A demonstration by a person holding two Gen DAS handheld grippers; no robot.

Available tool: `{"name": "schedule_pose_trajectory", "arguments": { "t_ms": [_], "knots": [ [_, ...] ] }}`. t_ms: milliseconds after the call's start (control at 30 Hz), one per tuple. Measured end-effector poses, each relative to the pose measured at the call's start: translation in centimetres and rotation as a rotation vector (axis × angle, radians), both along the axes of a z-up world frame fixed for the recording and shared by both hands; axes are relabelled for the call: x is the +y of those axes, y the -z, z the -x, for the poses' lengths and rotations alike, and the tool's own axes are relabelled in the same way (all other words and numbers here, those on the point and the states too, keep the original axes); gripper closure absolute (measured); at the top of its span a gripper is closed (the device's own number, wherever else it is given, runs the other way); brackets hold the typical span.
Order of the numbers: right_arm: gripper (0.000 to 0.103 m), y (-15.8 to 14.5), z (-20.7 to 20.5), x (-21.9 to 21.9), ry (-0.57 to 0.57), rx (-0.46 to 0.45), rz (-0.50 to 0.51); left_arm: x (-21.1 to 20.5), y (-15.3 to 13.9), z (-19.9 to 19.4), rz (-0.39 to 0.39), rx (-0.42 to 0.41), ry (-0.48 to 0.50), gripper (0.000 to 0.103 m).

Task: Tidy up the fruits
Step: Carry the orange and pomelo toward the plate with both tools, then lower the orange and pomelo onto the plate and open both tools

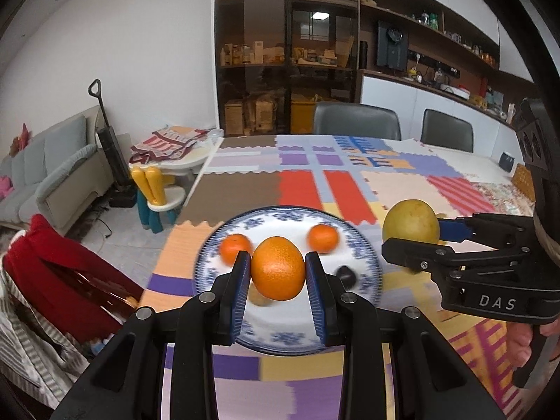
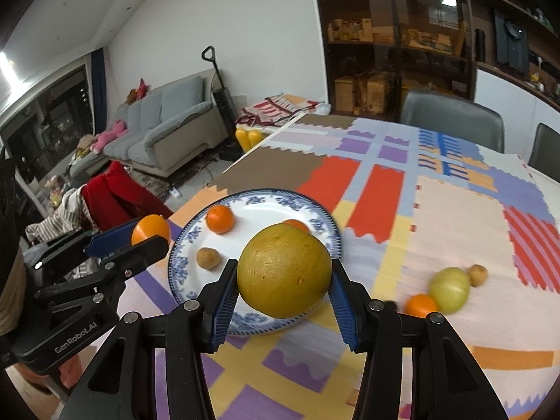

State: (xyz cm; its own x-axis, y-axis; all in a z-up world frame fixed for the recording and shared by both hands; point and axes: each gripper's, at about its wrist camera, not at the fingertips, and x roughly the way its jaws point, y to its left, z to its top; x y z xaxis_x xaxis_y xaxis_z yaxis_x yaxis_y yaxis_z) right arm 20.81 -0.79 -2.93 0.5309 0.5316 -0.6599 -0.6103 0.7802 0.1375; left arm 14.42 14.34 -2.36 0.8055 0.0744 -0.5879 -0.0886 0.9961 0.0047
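1. The left gripper [image 1: 278, 269] was clamped on an orange [image 1: 278, 268], one blue pad against each side of the fruit. The orange hung in the air above the near part of the blue-patterned plate [image 1: 364, 248].
2. The right gripper [image 2: 284, 276] was clamped on a large yellow-green citrus fruit [image 2: 284, 275], its jaws standing wider than those of the left gripper because of the fruit's size. In the right wrist view this fruit was raised over the near right part of the plate.
3. In the left wrist view the right gripper entered from the right edge, with a hand [image 1: 521, 346] below it on the handle; the held yellow-green fruit was beyond the plate's right rim.
4. The plate stood on a patchwork tablecloth [image 2: 455, 217] near the table's left edge. On the plate lay two tangerines [image 2: 219, 218], a small brown fruit [image 2: 208, 258] and a small dark object [image 1: 346, 274] whose kind could not be told.
5. On the cloth to the right of the plate, well apart from it, lay a yellow-green fruit [image 2: 449, 289], a small orange fruit [image 2: 421, 306] touching it and a small brown fruit [image 2: 477, 274] just beside it.
6. Two grey chairs [image 1: 357, 119] stood at the far side of the table. A red garment [image 2: 115, 196] hung over a chair at the left side.
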Motion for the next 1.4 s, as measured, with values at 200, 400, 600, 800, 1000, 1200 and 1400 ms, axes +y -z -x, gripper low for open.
{"name": "schedule_pose_trajectory", "arguments": {
  "t_ms": [200,400,600,800,1000,1200,1400],
  "knots": [
    [0.052,1.3,-1.0,3.0,-0.030,0.029,0.034,2.6,1.1,-1.5,-0.012,0.036,-0.007,0.072],
    [0.052,2.6,-2.3,5.5,-0.041,0.056,0.063,4.4,2.9,-3.0,-0.023,0.091,0.011,0.072],
    [0.052,4.2,-3.5,7.5,-0.053,0.082,0.097,5.6,4.6,-4.5,-0.022,0.145,0.054,0.072],
    [0.052,5.7,-4.5,8.6,-0.057,0.105,0.122,6.3,5.8,-6.0,-0.016,0.177,0.084,0.072],
    [0.052,6.2,-4.7,9.1,-0.066,0.102,0.135,6.4,6.7,-6.7,-0.011,0.210,0.101,0.071],
    [0.052,6.3,-4.9,9.4,-0.072,0.104,0.145,6.4,6.6,-6.7,-0.019,0.220,0.101,0.070],
    [0.040,5.7,-4.5,9.1,-0.067,0.079,0.134,6.2,5.4,-5.9,-0.054,0.189,0.075,0.060]
  ]
}}
